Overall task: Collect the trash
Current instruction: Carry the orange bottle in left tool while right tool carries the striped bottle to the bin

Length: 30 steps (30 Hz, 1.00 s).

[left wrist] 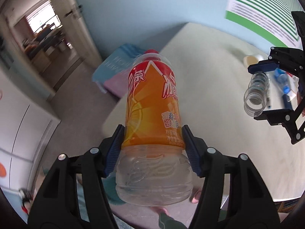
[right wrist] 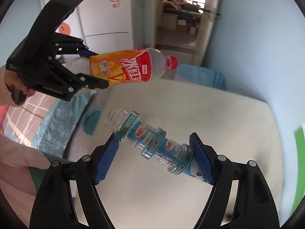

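My left gripper (left wrist: pixel 152 133) is shut on an empty orange-labelled bottle (left wrist: pixel 151 103) with a red cap, held in the air above the cream table (left wrist: pixel 209 87). It also shows in the right wrist view (right wrist: pixel 125 67), at upper left in the left gripper (right wrist: pixel 95 68). My right gripper (right wrist: pixel 154 148) is shut on a clear uncapped ribbed bottle (right wrist: pixel 150 139) with blue labels, held crosswise between the pads over the table (right wrist: pixel 219 118). In the left wrist view the right gripper (left wrist: pixel 261 89) holds that clear bottle (left wrist: pixel 256 93) at far right.
A blue and pink chair (left wrist: pixel 116 70) stands at the table's far end. A white cup (left wrist: pixel 250 60) and blue-capped items (left wrist: pixel 282 80) lie on the table at right. A doorway (right wrist: pixel 181 13) opens behind. A white cabinet (right wrist: pixel 106 13) stands at left.
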Each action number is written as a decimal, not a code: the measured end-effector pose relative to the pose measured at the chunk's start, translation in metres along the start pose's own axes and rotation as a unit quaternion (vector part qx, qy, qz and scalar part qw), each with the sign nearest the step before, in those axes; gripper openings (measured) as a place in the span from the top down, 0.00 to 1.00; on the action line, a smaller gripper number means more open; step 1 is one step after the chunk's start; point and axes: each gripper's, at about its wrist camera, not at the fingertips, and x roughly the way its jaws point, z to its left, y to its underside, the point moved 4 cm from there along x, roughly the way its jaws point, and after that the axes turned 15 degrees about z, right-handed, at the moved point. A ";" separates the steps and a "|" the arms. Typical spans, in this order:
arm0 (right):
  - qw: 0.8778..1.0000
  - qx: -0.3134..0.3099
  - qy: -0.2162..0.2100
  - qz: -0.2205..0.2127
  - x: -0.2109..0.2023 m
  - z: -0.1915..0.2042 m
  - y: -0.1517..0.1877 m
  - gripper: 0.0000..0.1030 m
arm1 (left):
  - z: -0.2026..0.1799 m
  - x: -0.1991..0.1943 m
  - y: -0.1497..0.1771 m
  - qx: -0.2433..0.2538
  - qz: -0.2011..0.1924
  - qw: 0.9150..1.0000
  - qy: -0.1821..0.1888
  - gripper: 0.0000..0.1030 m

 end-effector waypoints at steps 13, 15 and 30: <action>0.989 -0.071 -0.127 0.036 0.138 0.179 -0.174 0.26 | 0.226 0.060 0.148 -0.083 0.116 0.989 -0.047 0.43; 0.984 -0.085 -0.147 0.053 0.162 0.199 -0.185 0.26 | 0.245 0.071 0.167 -0.100 0.135 0.985 -0.043 0.43; 0.952 -0.133 -0.220 0.167 0.340 0.277 -0.202 0.26 | 0.298 0.181 0.266 -0.221 0.231 0.948 -0.001 0.43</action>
